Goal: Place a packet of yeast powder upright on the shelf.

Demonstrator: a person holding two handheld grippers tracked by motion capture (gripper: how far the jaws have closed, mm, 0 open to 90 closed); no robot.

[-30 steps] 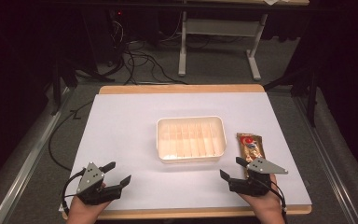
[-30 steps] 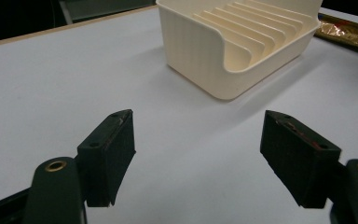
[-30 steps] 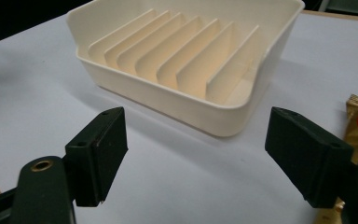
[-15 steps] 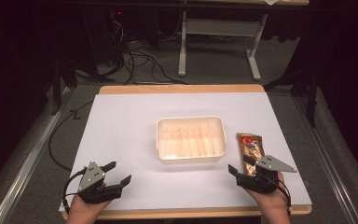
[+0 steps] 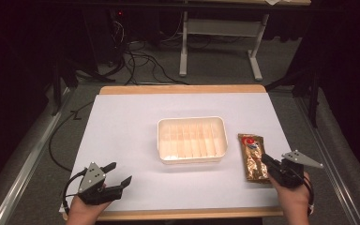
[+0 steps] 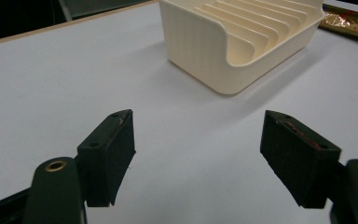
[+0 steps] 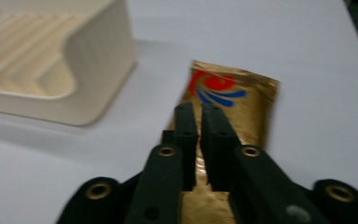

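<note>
Pinching the near end of the gold snack packet [image 7: 223,121] with my right gripper [image 7: 200,116], whose jaws are nearly together with only a thin slit between them, so I judge they clamp the foil edge, though the blur keeps me from seeing the contact line. To do this well I should keep the grip on the flat seam, lift low and level so the packet does not fold or slip, then carry it leftward over the rim of the cream tray [image 5: 192,139]. The packet lies flat on the white table [image 5: 122,122], just right of the tray and not touching it, its red and blue logo at the far end, its near end under my right gripper. My left gripper [image 5: 115,176] rests near the table's front left corner, jaws wide apart, holding nothing, well apart from the tray.
</note>
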